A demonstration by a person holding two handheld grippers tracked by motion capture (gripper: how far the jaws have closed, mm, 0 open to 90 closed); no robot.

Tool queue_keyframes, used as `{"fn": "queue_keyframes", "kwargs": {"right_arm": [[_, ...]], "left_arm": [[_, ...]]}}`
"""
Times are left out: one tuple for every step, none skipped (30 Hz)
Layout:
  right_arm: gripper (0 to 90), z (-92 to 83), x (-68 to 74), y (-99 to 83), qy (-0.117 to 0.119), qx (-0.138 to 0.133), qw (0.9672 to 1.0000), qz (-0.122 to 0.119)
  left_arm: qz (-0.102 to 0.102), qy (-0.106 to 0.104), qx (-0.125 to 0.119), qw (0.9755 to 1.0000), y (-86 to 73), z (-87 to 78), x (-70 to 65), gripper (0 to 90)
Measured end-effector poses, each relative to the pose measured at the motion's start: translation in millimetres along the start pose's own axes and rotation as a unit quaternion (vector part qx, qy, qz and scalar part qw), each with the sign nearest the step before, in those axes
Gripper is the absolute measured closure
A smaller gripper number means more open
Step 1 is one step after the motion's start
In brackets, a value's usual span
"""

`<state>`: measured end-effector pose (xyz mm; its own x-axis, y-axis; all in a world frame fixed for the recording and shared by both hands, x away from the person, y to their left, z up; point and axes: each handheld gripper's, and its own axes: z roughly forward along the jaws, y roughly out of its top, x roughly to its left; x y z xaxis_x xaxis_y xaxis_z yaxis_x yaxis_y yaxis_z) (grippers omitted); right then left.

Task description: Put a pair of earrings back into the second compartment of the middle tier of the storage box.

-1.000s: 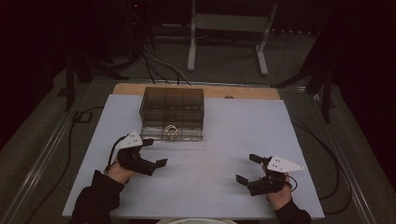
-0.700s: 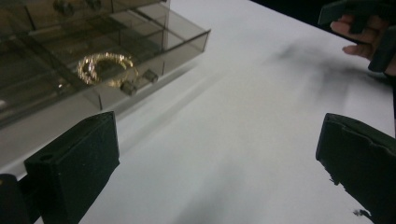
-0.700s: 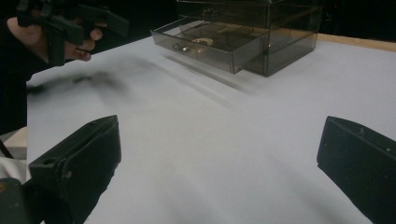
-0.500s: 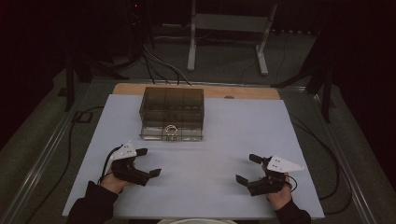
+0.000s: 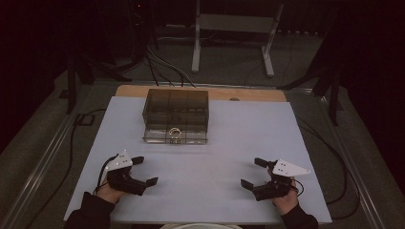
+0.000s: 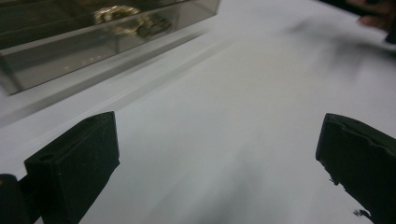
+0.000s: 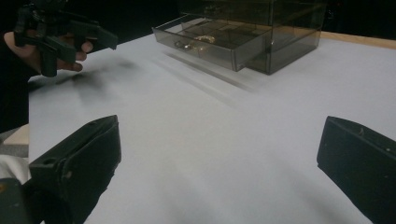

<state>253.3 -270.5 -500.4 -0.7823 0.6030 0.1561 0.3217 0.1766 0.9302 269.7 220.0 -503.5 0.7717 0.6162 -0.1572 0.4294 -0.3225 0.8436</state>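
We hold left tongs (image 5: 144, 171) and right tongs (image 5: 252, 172) wide open, empty, over the table (image 5: 200, 162), drawer box (image 5: 175, 116) ahead between them, bracelet (image 5: 175, 131) inside its open drawer.

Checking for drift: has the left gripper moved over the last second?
Yes. The left gripper pulled back toward the person, away from the clear drawer box.

In the left gripper view the smoked-plastic drawer box (image 6: 93, 42) runs off the top and left edges, and the gold piece (image 6: 116, 14) in its drawer is too blurred to name. The right hand (image 6: 378, 18) is cut off at the top right corner, with a smeared shadow on the bench (image 6: 233, 140).
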Motion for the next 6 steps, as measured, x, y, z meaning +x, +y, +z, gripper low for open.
{"fn": "queue_keyframes", "kwargs": {"right_arm": [[0.0, 0.0, -0.2, 0.1, 0.000, 0.000, 1.0000, -0.001], [0.0, 0.1, -0.5, 0.0, 0.001, 0.001, 1.0000, 0.000], [0.0, 0.3, -0.8, -0.2, 0.001, 0.001, 1.0000, 0.000], [0.0, 0.4, -0.6, -0.2, 0.001, 0.002, 1.0000, 0.001], [0.0, 0.4, -0.3, -0.2, 0.001, 0.003, 1.0000, 0.000], [0.0, 0.6, 0.0, -0.2, 0.002, 0.003, 1.0000, -0.002]], "left_arm": [[0.000, 0.006, 0.002, 1.0000, -0.9, -0.8, 0.7, 0.4], [-0.002, 0.009, 0.000, 1.0000, -1.6, -1.7, 2.0, 0.4], [-0.007, 0.011, -0.002, 0.9999, -2.0, -2.3, 3.4, 0.4], [-0.008, 0.011, -0.004, 0.9999, -2.0, -3.0, 4.3, 0.4], [-0.007, 0.011, -0.005, 0.9999, -1.6, -3.6, 4.6, 0.5], [-0.006, 0.012, -0.006, 0.9999, -1.2, -4.0, 4.6, 0.5]]}}
